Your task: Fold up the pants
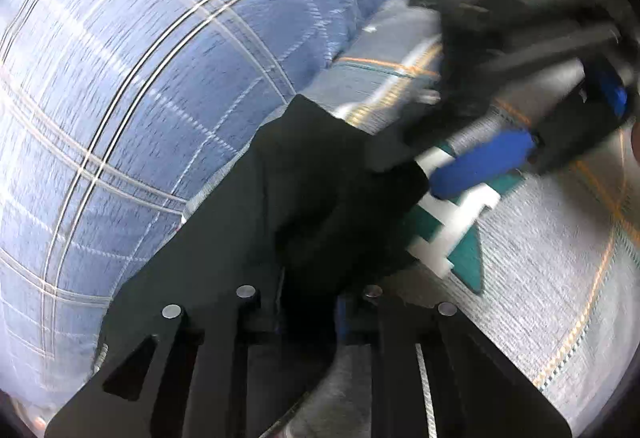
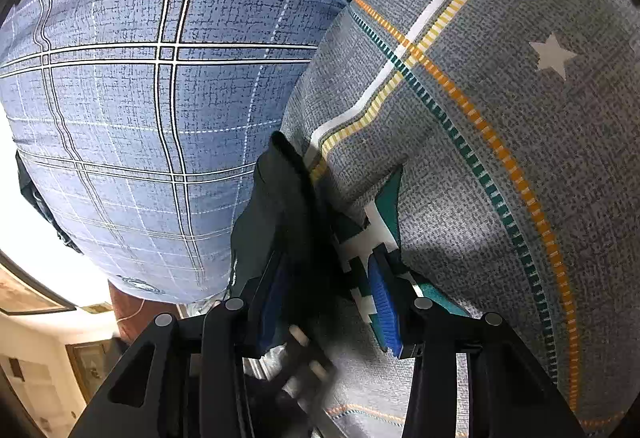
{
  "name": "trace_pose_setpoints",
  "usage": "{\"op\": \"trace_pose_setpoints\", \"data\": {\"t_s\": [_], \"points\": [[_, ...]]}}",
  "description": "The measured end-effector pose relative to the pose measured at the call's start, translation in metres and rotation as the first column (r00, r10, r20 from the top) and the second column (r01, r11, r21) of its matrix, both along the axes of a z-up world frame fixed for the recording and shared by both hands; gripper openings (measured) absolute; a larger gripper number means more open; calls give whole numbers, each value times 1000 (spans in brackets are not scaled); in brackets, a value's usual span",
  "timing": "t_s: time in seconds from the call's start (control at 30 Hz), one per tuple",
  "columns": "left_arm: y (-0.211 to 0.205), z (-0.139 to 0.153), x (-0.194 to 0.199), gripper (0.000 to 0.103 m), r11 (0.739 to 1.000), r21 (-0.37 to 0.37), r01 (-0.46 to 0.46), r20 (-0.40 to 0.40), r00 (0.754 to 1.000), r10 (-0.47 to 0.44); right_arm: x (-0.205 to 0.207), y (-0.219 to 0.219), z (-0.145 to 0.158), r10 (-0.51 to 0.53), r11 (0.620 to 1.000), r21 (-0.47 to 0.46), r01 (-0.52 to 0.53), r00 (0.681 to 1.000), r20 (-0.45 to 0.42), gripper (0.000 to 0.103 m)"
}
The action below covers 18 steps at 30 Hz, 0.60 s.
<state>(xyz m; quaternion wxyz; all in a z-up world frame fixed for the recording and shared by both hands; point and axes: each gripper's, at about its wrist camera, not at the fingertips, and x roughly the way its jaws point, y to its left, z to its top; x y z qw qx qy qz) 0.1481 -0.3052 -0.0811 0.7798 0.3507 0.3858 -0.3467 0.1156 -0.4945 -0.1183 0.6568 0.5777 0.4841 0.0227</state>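
The black pants (image 1: 320,197) hang bunched between my left gripper's (image 1: 308,302) jaws, which are shut on the cloth above the bed. In the left wrist view my right gripper (image 1: 480,165), with blue pads, reaches in from the right and touches the same black cloth. In the right wrist view the black pants (image 2: 288,213) sit against the left blue pad (image 2: 276,302) of my right gripper (image 2: 328,302). The right pad (image 2: 384,306) stands apart from the cloth, so the jaws look open around the pants' edge.
A blue plaid pillow or quilt (image 2: 160,77) lies to the left. A grey bedsheet (image 2: 500,157) with orange, green and white stripes, stars and a teal patch (image 2: 392,205) lies to the right. A room with framed pictures (image 2: 28,298) shows at lower left.
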Motion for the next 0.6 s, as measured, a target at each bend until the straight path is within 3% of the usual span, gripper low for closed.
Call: {"op": "trace_pose_setpoints", "data": {"t_s": [0.13,0.2,0.37,0.5,0.6], "points": [[19,13,11,15,991,-120,-56,-79,996,46,2,4,-2,-5,1000,16,5,1000,9,45],[34,20,21,14,974,-197,-112,-158,984,81,6,5,-3,-6,1000,25,6,1000,21,45],[53,25,27,14,935,-286,-208,-295,948,121,20,17,1,6,999,49,-11,996,91,45],[63,28,28,14,892,-353,-283,-386,912,136,29,28,-2,-4,988,155,-23,985,174,45],[73,31,33,14,862,-392,-321,-427,893,138,35,33,-2,12,990,133,-35,985,171,49]]}}
